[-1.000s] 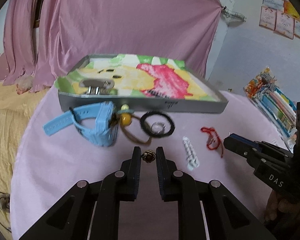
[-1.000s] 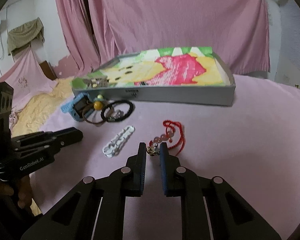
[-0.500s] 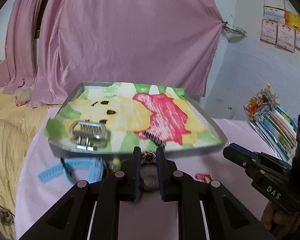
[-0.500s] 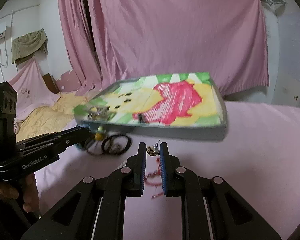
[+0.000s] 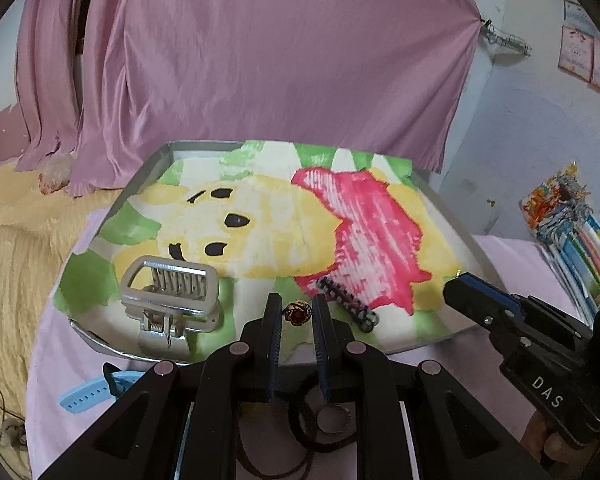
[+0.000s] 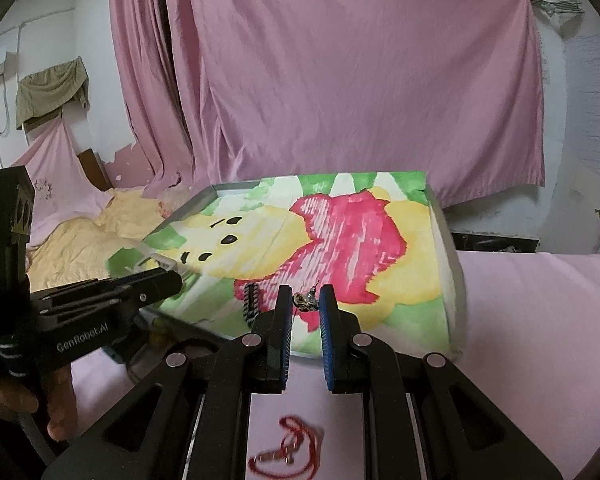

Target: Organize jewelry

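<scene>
Both pairs of fingers are pinched narrow, each on a small piece of jewelry. The left gripper (image 5: 296, 314) holds a ring with a dark red stone (image 5: 297, 314) at its fingertips, and the right gripper (image 6: 306, 302) clamps a small silver-and-gold trinket (image 6: 306, 301) — too small to say whether it is an earring or a charm. Each piece hangs over the near part of the tray (image 5: 458, 236), which is lined with a cloth printed in yellow, pink and green. A silver hair claw (image 5: 170, 292) and a dark beaded bar clip (image 5: 346, 300) already lie in the tray.

The step in hand looks like the carry-and-place: two items brought together to the tray for dropping off. The next move would call for lowering each gripper close to the cloth and parting the fingers gently, so the pieces settle instead of bouncing or rolling toward the rim. Outside the tray, on the pink tablecloth (image 6: 540, 320), a red cord bracelet (image 6: 288, 454), a blue watch strap (image 5: 86, 394) and a black hair tie (image 5: 316, 420) are not yet sorted.
</scene>
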A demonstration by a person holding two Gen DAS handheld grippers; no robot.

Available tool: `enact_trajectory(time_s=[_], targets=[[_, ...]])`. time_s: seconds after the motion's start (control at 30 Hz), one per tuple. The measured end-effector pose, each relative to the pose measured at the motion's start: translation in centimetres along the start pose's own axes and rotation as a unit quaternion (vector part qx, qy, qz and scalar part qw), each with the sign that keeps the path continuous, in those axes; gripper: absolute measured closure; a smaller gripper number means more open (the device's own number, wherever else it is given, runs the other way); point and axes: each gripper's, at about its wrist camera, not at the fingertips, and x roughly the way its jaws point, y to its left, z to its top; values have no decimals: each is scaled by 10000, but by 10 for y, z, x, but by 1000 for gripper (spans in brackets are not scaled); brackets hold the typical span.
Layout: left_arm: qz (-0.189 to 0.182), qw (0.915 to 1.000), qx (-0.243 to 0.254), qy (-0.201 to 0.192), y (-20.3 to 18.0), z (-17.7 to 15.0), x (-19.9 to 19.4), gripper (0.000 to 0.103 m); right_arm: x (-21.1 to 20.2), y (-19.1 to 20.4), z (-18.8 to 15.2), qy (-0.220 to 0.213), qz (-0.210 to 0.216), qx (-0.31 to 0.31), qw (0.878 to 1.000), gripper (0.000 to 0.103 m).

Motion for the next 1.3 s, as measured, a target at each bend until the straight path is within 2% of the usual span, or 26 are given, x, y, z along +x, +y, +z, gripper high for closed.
enact_trajectory(time_s=[0.37, 0.67, 1.3], targets=[[128, 9996, 66, 232, 2, 0, 15, 89, 38, 2, -5, 448, 220, 117, 9987, 91], [167, 9992, 160, 322, 1, -1, 17, 88, 56, 7, -6, 872, 151, 25, 9961, 91], [156, 9992, 154, 331, 1, -1, 17, 87, 59, 8, -5, 940, 78, -22, 9955, 91]])
